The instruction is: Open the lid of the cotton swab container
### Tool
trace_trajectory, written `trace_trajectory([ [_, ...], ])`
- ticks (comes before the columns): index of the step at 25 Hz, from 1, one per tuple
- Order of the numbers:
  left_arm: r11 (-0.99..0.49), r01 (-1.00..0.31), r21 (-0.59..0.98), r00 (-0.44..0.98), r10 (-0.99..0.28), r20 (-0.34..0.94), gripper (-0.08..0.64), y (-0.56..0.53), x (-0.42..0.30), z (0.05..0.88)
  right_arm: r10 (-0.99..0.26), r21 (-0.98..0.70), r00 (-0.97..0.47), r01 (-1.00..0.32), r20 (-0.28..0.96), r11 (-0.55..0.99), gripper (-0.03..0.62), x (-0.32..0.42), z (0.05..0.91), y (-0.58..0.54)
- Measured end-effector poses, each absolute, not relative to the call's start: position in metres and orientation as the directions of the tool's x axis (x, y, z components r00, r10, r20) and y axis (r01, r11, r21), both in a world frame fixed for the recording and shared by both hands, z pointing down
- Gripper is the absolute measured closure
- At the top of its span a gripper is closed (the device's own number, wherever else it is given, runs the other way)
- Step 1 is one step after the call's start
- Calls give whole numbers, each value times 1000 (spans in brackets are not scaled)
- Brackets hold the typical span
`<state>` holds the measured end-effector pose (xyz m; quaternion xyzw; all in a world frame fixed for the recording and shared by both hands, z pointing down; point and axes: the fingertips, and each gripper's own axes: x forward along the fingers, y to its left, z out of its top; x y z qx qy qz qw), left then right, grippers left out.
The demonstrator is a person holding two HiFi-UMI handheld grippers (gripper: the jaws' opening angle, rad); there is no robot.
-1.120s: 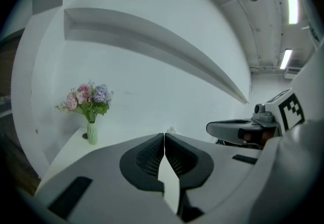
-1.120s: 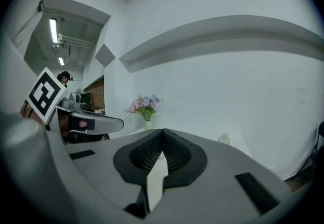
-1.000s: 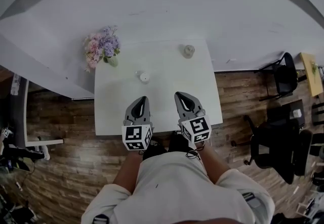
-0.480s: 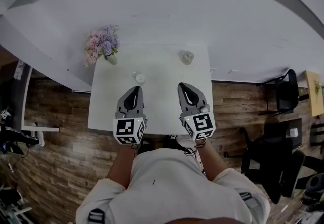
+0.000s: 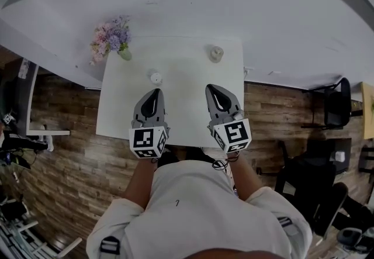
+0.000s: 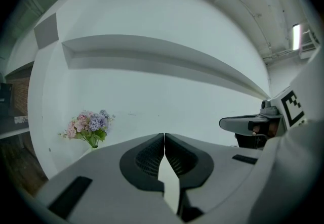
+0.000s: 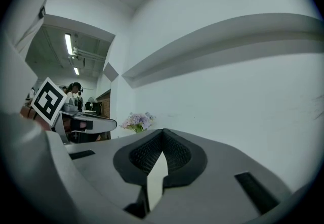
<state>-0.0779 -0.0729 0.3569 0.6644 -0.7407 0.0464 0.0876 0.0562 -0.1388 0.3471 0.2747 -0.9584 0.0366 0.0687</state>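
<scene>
The person is holding both grippers side by side over the near half of the white table [image 5: 181, 71], each pointing away toward the wall [image 5: 193, 0]. The left gripper [image 5: 153, 92] is showing its jaws pressed together tip to tip with nothing between them. The right gripper [image 5: 214, 87] is closed and empty in the same way. A small white container [image 5: 155, 78] is sitting just beyond the left gripper's tip, near the table's middle. A pale jar [image 5: 217, 53] is standing farther back by the right rear corner, well apart from the right gripper. Which of the two holds the cotton swabs cannot be told. Both are showing round outlines from above, so each appears to be standing upright, long axis vertical, top facing up. A bouquet [image 5: 110, 38] is standing at the left rear corner.
</scene>
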Motion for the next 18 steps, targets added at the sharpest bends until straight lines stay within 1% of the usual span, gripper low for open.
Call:
trace_trajectory([
  [9,180,-982,52,-165,-964,209,538,-79,-68,366,-441,-22,-881,-451,172,892,595,54,358,-148],
  [18,200,-979,39,-186,-954,235,538,-82,-63,373,-417,-29,-890,-429,183,903,595,59,366,-157],
])
